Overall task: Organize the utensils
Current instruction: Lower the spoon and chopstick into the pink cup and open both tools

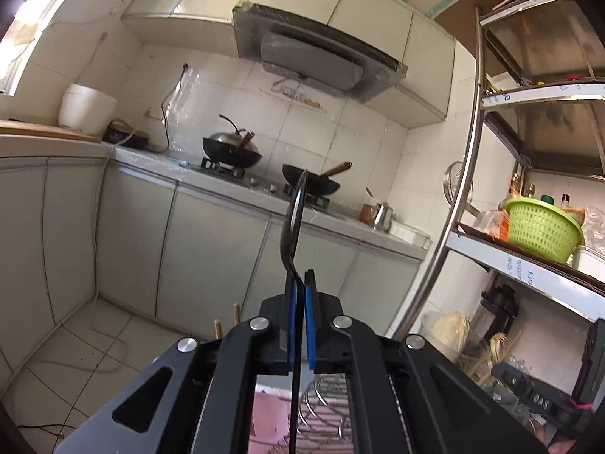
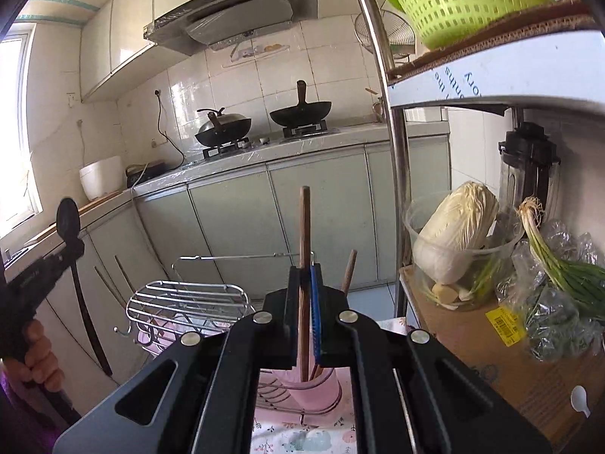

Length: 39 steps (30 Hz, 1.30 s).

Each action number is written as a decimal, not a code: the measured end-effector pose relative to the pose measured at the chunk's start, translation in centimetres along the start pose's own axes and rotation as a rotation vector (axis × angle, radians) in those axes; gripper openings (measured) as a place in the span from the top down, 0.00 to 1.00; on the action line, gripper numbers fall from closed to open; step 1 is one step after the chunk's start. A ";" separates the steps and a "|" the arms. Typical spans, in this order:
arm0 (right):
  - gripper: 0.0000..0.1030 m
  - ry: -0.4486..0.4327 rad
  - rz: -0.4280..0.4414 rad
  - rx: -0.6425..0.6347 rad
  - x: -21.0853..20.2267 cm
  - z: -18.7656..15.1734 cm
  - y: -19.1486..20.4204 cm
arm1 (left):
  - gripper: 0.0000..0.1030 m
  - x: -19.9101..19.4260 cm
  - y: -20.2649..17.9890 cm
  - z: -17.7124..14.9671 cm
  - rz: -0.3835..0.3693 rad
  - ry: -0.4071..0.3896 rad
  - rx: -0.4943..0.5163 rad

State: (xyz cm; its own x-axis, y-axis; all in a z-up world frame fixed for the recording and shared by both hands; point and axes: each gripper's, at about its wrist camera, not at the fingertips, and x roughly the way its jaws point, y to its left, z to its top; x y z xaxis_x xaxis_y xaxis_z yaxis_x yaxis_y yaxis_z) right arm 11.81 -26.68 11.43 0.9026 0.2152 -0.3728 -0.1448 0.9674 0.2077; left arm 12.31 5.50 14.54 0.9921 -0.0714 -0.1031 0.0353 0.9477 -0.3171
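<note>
My left gripper [image 1: 301,280] is shut on a black spoon [image 1: 293,219], bowl upward, handle running down between the fingers. The spoon and that gripper also show at the left of the right wrist view [image 2: 68,219]. My right gripper [image 2: 305,272] is shut on a brown wooden chopstick [image 2: 304,227] that stands upright, its lower end in a pink utensil cup [image 2: 302,389]. A second chopstick [image 2: 349,268] leans in the cup. A wire drying rack [image 2: 189,299] stands left of the cup.
A metal shelf post [image 2: 393,151] rises right of the rack. The shelf holds a green basket [image 2: 465,0], a bowl with cabbage [image 2: 457,242], scallions [image 2: 556,261] and a blender [image 2: 529,166]. Two woks [image 2: 298,111] sit on the far stove. A floral cloth [image 2: 302,439] lies under the cup.
</note>
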 end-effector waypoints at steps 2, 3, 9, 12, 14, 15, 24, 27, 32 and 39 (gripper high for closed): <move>0.94 0.008 -0.006 -0.008 0.3 -1.1 0.0 | 0.97 0.6 -0.2 0.0 0.032 -0.053 0.011; 0.94 0.013 -0.006 -0.010 0.4 -1.4 0.1 | 0.97 1.0 -0.4 -0.2 0.051 -0.079 0.024; 0.94 0.034 0.003 -0.017 0.8 -3.0 0.3 | 0.97 3.4 -1.1 -2.9 0.125 -0.147 0.101; 0.94 0.038 0.011 -0.005 0.9 -3.4 0.2 | 0.97 3.7 -1.1 -4.7 0.143 -0.156 0.119; 0.94 0.034 0.011 -0.001 0.8 -3.6 0.2 | 0.97 3.3 -0.8 -5.7 0.144 -0.141 0.104; 0.94 0.033 0.015 0.006 0.7 -3.6 0.2 | 0.97 2.9 -0.6 -6.1 0.144 -0.133 0.093; 0.94 0.030 0.017 0.017 0.8 -3.6 0.2 | 0.97 1.6 2.0 -9.0 0.162 -0.019 0.045; 0.94 0.031 0.011 0.024 0.8 -3.5 -0.1 | 0.97 2.6 3.3 -9.2 0.129 0.056 -0.002; 0.94 0.053 0.023 0.078 1.1 -3.5 -1.4 | 0.96 4.6 4.5 -9.1 0.072 0.166 -0.041; 0.94 0.097 0.049 0.133 1.4 -3.8 -2.3 | 0.93 5.8 5.9 -9.0 -0.003 0.292 -0.122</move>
State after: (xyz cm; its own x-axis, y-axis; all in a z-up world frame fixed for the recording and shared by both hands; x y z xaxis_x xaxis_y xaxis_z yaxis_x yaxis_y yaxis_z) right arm 11.92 -28.08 7.01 0.8513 0.2801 -0.4437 -0.1271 0.9305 0.3435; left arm 17.16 7.91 3.61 0.9148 -0.1776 -0.3629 0.0062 0.9043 -0.4269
